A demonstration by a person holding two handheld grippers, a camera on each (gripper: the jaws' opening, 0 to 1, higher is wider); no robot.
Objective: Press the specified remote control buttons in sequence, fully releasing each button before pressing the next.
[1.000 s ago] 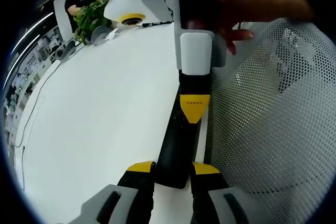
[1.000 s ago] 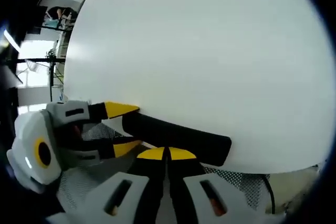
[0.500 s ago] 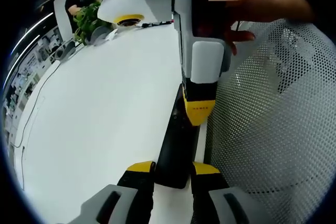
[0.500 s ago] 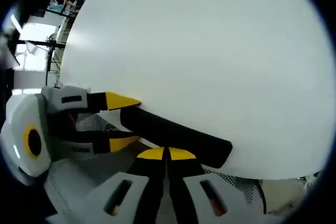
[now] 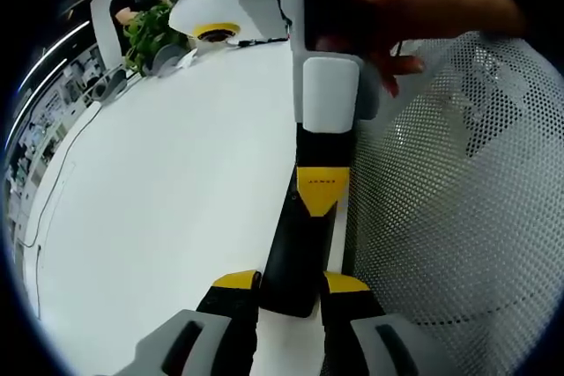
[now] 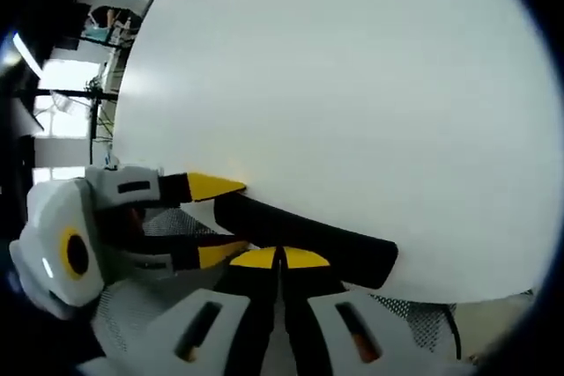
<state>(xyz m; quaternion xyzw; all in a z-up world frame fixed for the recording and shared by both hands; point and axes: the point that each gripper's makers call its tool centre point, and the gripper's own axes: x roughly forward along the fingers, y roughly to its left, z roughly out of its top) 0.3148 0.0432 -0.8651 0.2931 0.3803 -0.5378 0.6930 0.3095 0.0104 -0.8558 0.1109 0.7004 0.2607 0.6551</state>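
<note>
- The remote [image 5: 298,244], a dark bar, lies at the worktop [image 5: 167,200] edge, beside a mesh basket [image 5: 458,217]; the left gripper [image 5: 291,286] clamps its near end.
- The right gripper [image 6: 280,259], jaws together, has lifted off the remote since half a second ago, which suggests a press just released.
- Room is tight: basket on one side, worktop edge close; open worktop stretches away on the other.
- A plant [image 5: 150,28] stands at the far edge.

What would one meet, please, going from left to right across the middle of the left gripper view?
White table → black remote control with the right gripper on it → white mesh basket.
</note>
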